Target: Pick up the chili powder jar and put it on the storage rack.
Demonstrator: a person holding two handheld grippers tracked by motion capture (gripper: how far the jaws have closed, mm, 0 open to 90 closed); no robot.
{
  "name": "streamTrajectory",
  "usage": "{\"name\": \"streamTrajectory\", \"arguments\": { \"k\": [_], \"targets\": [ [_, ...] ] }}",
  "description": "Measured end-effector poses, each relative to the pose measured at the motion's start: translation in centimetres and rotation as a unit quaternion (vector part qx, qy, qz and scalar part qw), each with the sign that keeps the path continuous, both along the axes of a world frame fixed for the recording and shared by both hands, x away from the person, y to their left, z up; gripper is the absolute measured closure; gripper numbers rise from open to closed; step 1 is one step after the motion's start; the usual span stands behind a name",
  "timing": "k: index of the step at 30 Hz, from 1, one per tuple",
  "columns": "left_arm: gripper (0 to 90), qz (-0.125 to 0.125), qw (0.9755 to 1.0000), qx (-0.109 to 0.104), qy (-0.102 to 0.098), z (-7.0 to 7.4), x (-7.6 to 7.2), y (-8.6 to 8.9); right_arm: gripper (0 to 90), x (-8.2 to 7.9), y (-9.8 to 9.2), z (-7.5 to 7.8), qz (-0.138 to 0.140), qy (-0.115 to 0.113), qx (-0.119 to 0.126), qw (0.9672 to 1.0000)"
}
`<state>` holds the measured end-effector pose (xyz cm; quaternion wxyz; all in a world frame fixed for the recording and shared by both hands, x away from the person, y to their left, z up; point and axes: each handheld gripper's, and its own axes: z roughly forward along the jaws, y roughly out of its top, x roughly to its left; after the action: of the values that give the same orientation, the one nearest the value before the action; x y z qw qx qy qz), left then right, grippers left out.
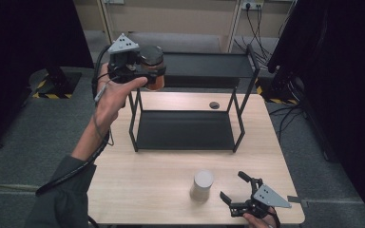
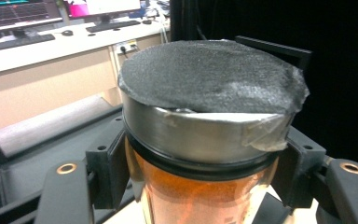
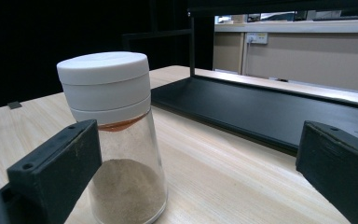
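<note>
The left tongs [image 1: 153,70] are clamped on a clear glass jar of orange powder with a metal lid topped by dark grey foam [image 2: 205,140], gripping it just below the lid's rim. In the high view the jar hangs in the air at about ten o'clock over the light wooden tabletop [image 1: 147,180], level with the top tier of the black two-tier metal shelf rack [image 1: 199,66] and at its left end. The jar stands upright, its long axis vertical and its lid pointing up.

The likely trouble is a knock: the jar's base looks close to the rack's top edge, so a slightly low approach could catch it there and twist it in the grip. Smooth glass held only near the neck could also slip downward.

The right tongs [image 1: 232,186] rest spread wide at five o'clock, holding nothing, just beside a clear shaker of pale powder with a white cap [image 3: 114,140] standing upright on the tabletop.
</note>
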<state>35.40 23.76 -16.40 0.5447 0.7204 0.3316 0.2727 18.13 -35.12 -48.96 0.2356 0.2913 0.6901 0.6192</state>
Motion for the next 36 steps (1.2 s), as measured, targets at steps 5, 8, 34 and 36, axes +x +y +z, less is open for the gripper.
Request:
{"name": "streamTrajectory", "arguments": {
  "k": [5, 8, 34, 36],
  "targets": [
    [31.8, 0.008, 1.0, -0.003, 0.001, 0.1, 0.8, -0.2, 0.4, 0.0, 0.0, 0.0, 0.0, 0.0, 0.001, 1.0],
    [31.8, 0.019, 0.9998, -0.005, 0.003, 0.1, 1.4, -0.5, 0.4, 0.0, 0.0, 0.0, 0.0, 0.001, 0.001, 1.0],
    [31.8, 0.096, 0.9954, 0.0, 0.0, 0.1, 4.7, -3.1, 0.4, 0.1, -0.3, -0.1, 0.004, 0.002, 0.006, 1.0],
    [31.7, 0.1, 0.995, -0.005, -0.001, 0.0, 4.9, -3.0, 0.4, 0.1, -0.3, -0.1, 0.005, 0.002, 0.006, 1.0]
  ]
}}
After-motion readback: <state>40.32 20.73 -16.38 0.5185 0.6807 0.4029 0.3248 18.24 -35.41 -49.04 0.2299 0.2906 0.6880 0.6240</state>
